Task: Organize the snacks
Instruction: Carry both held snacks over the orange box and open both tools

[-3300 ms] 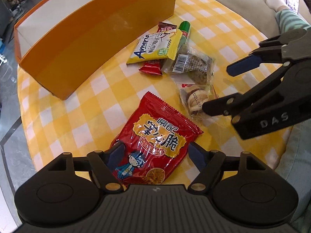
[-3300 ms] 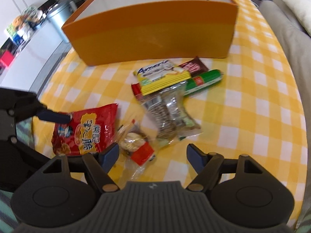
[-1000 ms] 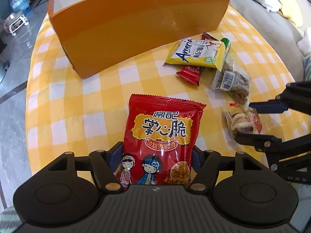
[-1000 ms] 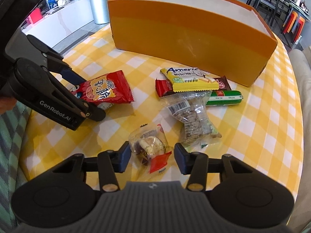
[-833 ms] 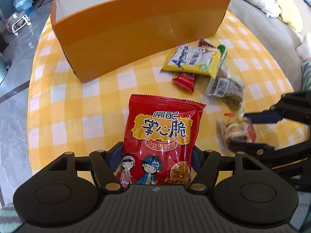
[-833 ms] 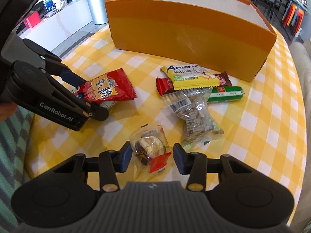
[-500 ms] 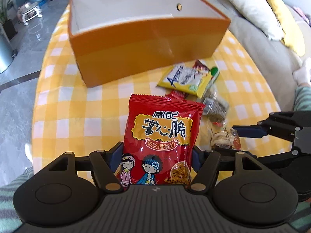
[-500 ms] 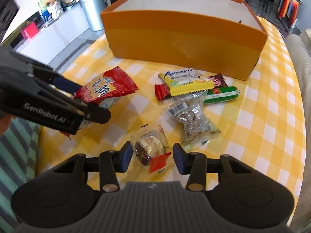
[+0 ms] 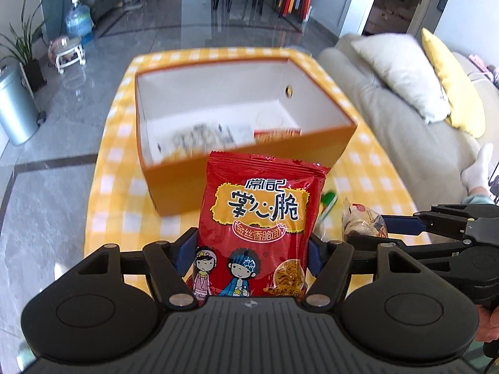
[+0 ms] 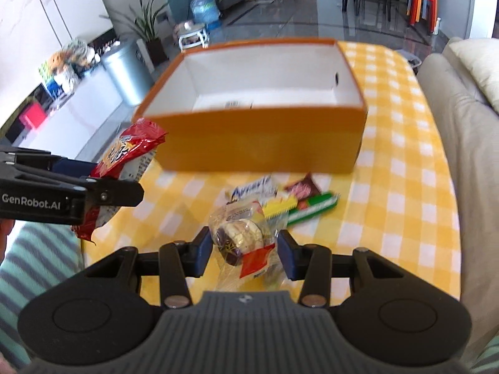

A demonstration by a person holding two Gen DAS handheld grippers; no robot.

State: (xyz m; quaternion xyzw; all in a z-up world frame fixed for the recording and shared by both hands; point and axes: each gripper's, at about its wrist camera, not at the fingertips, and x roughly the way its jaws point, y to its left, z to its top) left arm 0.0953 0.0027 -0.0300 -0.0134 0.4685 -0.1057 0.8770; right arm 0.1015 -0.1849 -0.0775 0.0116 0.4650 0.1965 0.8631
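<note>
Both hands are loaded and up off the surface! The left hand-held gripper (image 9: 252, 251) is clamped on the glossy red crinkly noodle-snack packet (image 9: 260, 218), pads pinching its lower sides, the packet standing upright ahead of the fingers. Beyond it, straight ahead and lower, sits the open orange cardboard box with a white inside (image 9: 315, 141), a few wrapped items already blurred on its floor.

Over to the right hand-held gripper (image 10: 244, 249): closed on the small clear plastic pouch with a round pastry and a red label (image 10: 241, 238), held between its blue pads. Below and ahead of it, still on the yellow-and-white checked surface (image 10: 402, 193), lie a yellow wafer pack (image 10: 252, 191), a brown wrapper (image 10: 302, 190) and a green stick pack (image 10: 315, 207).

Handling call: the red packet looks light, air-puffed and slick, its contents probably brittle, so a side pinch low down suits it. The pouch seems soft and crushable; hold it gently at the pastry's middle.
</note>
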